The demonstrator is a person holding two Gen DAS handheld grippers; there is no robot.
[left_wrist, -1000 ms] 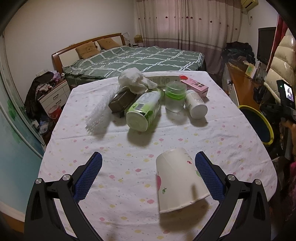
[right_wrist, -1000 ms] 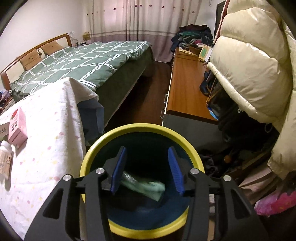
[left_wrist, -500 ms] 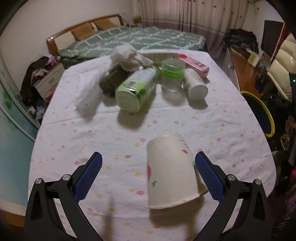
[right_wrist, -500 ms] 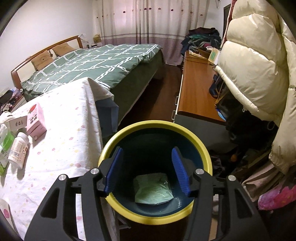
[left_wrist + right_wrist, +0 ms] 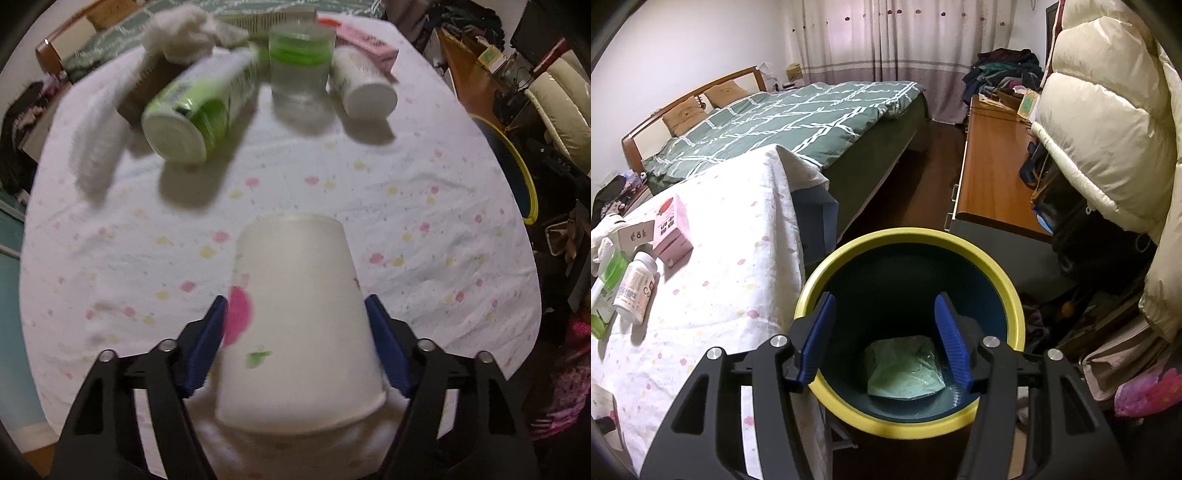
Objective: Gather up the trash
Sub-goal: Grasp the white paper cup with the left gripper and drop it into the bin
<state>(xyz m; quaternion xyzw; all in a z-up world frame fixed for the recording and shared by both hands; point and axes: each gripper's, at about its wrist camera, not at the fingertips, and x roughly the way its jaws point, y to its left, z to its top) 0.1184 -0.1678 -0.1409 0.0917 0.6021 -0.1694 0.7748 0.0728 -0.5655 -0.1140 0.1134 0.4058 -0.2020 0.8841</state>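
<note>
The left gripper point(image 5: 295, 332) closes its blue pads on an upturned paper cup point(image 5: 295, 325) standing on the bench point(image 5: 110, 258); the right gripper point(image 5: 884, 339) hangs open and empty above the yellow-rimmed bin point(image 5: 997, 273), where a green wrapper point(image 5: 905, 373) lies

A cup point(image 5: 299, 321) lies on the table point(image 5: 424, 206), bottles point(image 5: 199, 110) behind, bin point(image 5: 908, 332) right.

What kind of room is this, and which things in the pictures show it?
Most likely a bedroom in a home. A bed with a green checked cover and a wooden headboard stands by long curtains, and clothes lie piled at the end of a wooden desk.
</note>
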